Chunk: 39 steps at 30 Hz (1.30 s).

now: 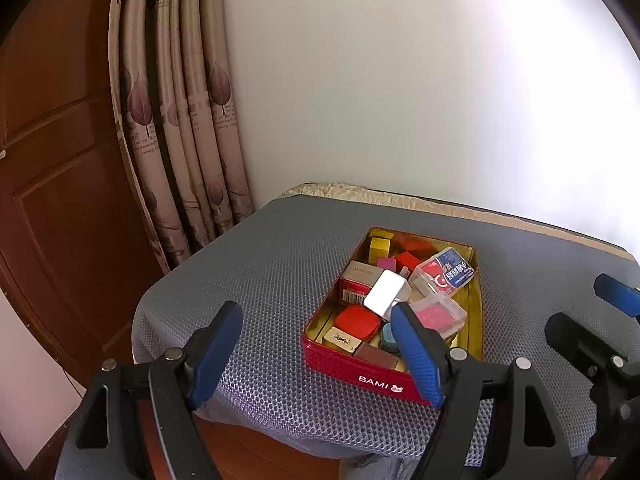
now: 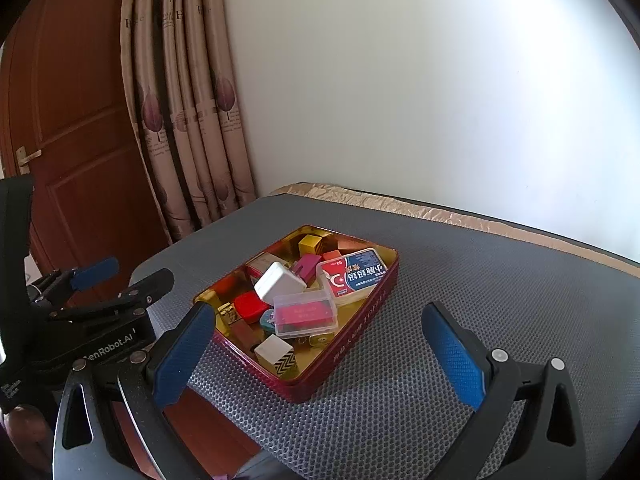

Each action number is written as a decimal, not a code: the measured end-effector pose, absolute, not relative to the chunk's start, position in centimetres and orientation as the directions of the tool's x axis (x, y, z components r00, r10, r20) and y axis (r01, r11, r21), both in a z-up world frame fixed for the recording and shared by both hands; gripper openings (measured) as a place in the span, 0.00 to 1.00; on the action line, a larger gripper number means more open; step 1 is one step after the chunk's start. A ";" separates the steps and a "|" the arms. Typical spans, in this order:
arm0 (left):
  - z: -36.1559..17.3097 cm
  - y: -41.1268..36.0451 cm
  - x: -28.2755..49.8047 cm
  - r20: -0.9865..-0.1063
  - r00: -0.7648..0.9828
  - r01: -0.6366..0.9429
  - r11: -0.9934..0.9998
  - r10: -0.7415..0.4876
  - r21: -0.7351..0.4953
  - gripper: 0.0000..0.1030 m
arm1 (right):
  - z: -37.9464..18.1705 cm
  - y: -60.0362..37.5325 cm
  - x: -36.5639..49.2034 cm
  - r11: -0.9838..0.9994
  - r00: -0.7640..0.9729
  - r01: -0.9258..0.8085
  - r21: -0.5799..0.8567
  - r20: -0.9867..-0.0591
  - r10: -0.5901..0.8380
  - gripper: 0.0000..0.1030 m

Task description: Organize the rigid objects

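Many small boxes and cases are lying piled in the red tin (image 2: pixel 344 344) on the grey mat (image 2: pixel 460 280), with nothing loose showing around it, so the gathering is looking largely done. Both the left gripper (image 1: pixel 316 344) and right gripper (image 2: pixel 320 344) are holding their jaws wide apart and empty, with the tin sitting just ahead, partly between the fingertips.

The left gripper's blue finger (image 1: pixel 416 354) covered part of the tin (image 1: pixel 352 368) at lower centre; small boxes beneath the white block (image 1: pixel 386 292) stayed hidden.
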State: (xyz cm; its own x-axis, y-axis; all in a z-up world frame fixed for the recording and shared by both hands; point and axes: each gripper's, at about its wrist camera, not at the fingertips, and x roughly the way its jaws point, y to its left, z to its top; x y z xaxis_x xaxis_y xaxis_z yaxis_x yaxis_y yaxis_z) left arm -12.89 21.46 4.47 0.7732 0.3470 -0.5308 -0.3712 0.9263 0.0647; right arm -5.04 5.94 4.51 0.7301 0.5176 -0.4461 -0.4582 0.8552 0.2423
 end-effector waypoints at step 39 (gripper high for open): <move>5.6 21.5 -13.5 -0.533 0.782 -0.348 0.936 0.323 0.056 0.77 | 4.1 5.7 -5.2 0.847 0.713 -0.465 0.257 -0.458 0.530 1.00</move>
State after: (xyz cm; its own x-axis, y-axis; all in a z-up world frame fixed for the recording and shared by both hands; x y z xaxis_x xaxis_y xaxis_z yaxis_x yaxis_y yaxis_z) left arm -13.52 21.48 5.58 0.7824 0.3229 -0.5325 -0.3480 0.9358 0.0563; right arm -5.24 5.73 4.11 0.7131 0.5304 -0.4584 -0.4651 0.8472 0.2568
